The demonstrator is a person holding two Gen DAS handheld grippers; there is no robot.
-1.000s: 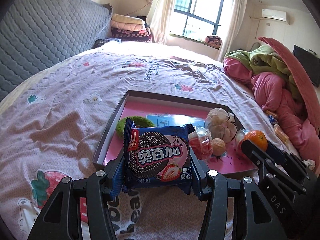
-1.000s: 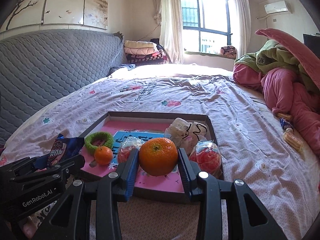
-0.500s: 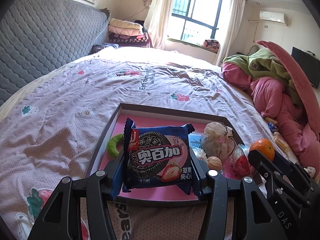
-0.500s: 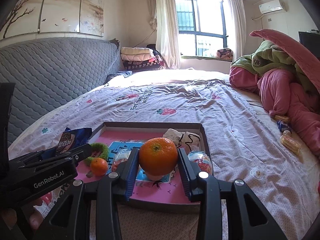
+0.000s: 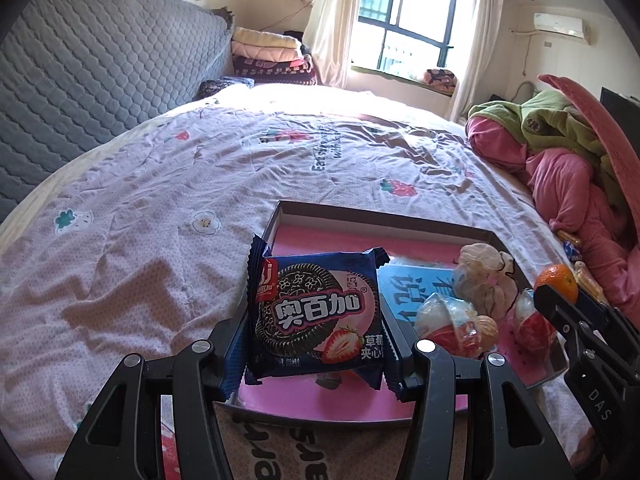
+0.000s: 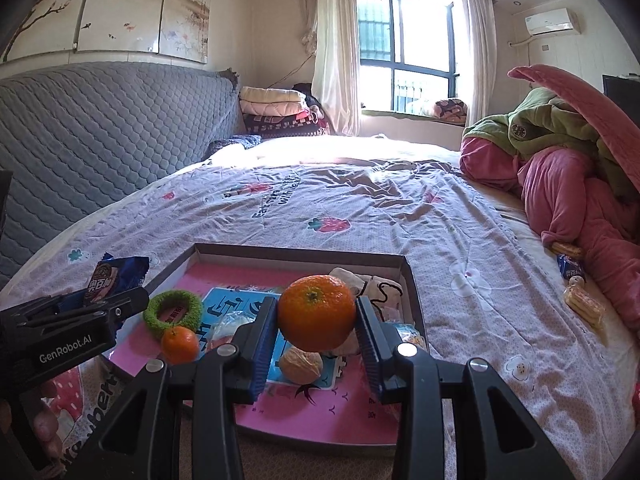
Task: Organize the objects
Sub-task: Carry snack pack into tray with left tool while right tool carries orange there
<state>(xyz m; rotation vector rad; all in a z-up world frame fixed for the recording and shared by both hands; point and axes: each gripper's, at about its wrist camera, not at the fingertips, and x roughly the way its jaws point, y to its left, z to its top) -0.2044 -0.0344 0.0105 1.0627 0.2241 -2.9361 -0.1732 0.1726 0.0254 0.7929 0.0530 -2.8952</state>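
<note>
The blue cookie packet (image 5: 316,316) is blocking the near-left part of the shallow pink-lined cardboard tray (image 5: 384,220); the large orange (image 6: 317,313) is covering part of the tan walnut (image 6: 301,365) behind it.

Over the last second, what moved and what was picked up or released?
The left gripper, shut on the cookie packet, has swung left across the tray, so the green ring is now hidden behind the packet in its view. Nothing was picked up or released. The right gripper stays clamped on the big orange above the tray, and the small orange, walnut and wrapped snacks lie as before.
</note>
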